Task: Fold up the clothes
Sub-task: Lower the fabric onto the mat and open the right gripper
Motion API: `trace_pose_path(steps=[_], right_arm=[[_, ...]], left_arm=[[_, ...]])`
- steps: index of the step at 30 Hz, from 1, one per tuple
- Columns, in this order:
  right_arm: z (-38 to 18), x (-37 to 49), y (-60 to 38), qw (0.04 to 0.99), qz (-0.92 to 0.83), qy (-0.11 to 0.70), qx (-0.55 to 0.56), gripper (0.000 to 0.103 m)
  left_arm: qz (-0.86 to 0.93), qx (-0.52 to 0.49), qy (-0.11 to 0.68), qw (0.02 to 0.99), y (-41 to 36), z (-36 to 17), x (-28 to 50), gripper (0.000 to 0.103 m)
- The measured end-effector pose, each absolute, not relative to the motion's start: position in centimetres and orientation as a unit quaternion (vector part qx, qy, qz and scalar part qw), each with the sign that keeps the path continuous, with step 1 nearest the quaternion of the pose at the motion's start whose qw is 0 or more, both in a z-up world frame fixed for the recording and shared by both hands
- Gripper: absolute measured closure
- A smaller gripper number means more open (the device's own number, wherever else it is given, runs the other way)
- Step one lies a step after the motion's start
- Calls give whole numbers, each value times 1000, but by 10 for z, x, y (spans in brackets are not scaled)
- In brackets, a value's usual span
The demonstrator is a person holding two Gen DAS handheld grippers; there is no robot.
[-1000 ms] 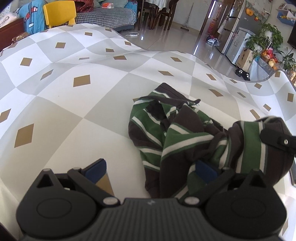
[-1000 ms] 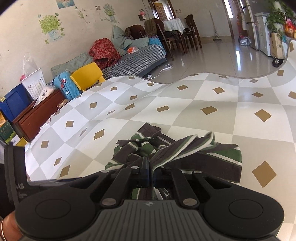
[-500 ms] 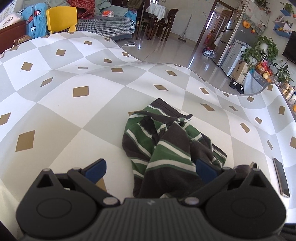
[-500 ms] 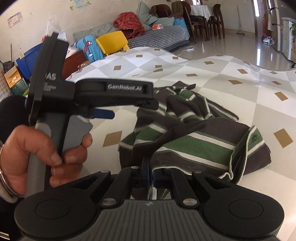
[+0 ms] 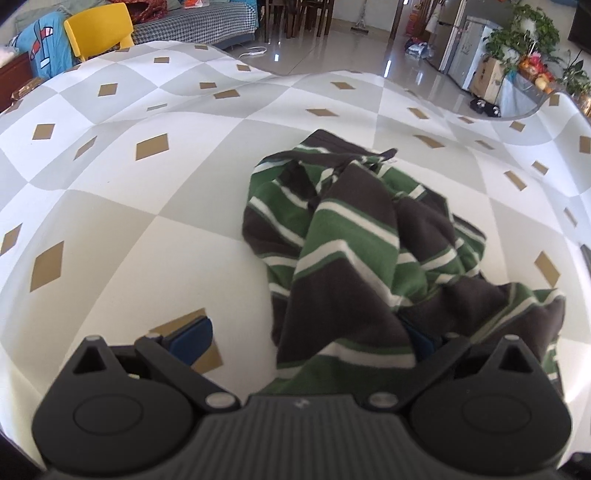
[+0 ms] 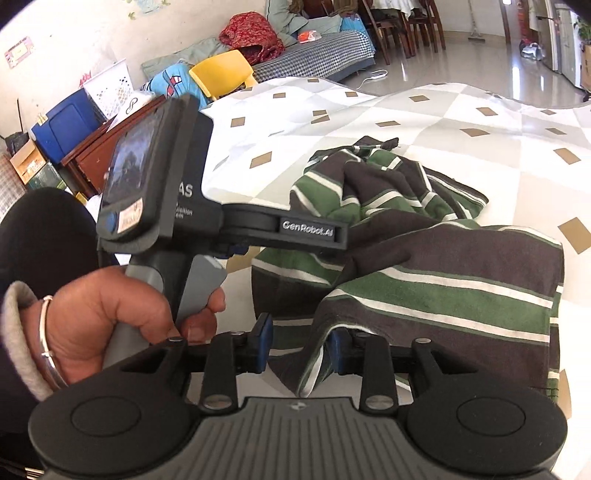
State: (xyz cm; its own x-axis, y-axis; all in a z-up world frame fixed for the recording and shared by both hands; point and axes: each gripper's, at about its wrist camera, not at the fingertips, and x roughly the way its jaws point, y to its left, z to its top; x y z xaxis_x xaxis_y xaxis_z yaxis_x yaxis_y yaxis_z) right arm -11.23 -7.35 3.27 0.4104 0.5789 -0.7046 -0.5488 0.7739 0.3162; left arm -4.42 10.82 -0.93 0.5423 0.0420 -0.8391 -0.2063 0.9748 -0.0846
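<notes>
My striped shirt is soft, matt knit cloth with a faintly fuzzy nap. The checked table cover beneath it looks smooth with a slight sheen. My left tongs and right tongs are matt black plastic with ribbed housings, metal rivets and blue rubbery pads. The floor is glossy tile, the yellow chair smooth plastic.

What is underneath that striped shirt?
The striped shirt lies crumpled on a checked cloth with gold diamonds, which shows all around it. Whether anything else sits beneath the shirt cannot be seen, since its folds cover that patch.
</notes>
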Motion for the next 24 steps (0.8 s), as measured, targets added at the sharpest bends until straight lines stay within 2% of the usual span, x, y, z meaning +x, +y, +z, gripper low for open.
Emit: trace_pose_path(steps=[11, 24], right_arm=[[63, -96, -98, 854, 333, 394, 71, 67], [40, -51, -110, 894, 230, 375, 89, 63]], left_arm=[[100, -98, 496, 857, 126, -14, -49, 0], [100, -86, 496, 858, 134, -15, -54, 0]])
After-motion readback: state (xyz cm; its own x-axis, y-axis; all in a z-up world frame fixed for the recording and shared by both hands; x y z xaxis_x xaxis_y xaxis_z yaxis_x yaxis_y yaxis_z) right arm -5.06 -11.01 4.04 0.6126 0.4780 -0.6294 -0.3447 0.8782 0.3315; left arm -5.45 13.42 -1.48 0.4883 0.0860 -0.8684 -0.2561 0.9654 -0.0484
